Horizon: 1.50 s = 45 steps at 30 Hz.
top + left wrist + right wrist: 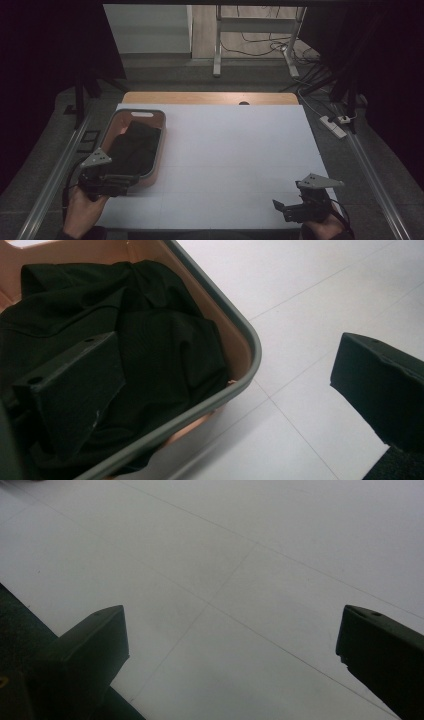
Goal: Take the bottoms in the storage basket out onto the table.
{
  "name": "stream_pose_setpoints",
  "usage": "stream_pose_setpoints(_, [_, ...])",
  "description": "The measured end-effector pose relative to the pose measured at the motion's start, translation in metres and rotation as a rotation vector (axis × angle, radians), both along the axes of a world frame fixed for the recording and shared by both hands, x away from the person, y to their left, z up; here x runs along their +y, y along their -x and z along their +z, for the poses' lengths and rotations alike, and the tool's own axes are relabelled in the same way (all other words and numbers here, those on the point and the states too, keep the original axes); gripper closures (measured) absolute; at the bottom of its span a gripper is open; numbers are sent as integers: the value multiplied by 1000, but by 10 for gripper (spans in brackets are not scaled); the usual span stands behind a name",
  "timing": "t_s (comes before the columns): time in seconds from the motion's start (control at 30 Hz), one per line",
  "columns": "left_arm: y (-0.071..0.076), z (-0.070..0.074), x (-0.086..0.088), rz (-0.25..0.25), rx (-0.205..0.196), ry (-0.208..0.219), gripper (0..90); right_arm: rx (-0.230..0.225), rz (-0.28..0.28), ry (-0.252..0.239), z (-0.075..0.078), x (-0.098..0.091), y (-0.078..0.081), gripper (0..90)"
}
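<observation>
So the pink basket (245,347) has a crumpled black garment (150,335) in it, right under the left gripper (225,375), jaws spread wide. Right gripper (232,640) is gaping too, over bare white table (250,540).

White table top (235,150) w/ wooden edge strip (210,98) at far side. Beyond it, grey floor, metal stand legs (218,45), tangled cables (260,47); power strip (334,125) at right.

white table (240,150), basket (159,150) (left side)
</observation>
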State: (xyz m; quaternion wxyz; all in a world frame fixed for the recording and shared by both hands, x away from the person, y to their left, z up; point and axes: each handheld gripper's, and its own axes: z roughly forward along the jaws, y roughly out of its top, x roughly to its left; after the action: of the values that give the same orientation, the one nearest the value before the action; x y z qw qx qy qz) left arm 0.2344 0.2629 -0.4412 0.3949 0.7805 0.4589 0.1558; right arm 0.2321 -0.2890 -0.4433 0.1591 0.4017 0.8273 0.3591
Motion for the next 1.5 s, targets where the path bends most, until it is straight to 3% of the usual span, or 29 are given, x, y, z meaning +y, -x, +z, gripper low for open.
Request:
stream_pose_setpoints(0.5, [-15, -4, 3, 8, 17, 0, 1, 7, 0, -19, 0, -2, -1, 3])
stream_pose_setpoints(0.57, [-21, -5, 3, 8, 37, -1, 1, 8, 3, -16, 0, -2, -1, 3])
stream_pose_setpoints(0.87, [-39, -8, 2, 1, 68, -46, 1, 8, 11, -9, 0, -1, -1, 3])
stream_pose_setpoints(1.37, [-72, -8, 0, 18, 109, -75, 0, 12, 18, -2, -1, 0, -1, 3])
stream_pose_setpoints(1.5, [-81, -8, 0, -6, 145, -97, 0, 13, 18, 1, -1, 0, -1, 3])
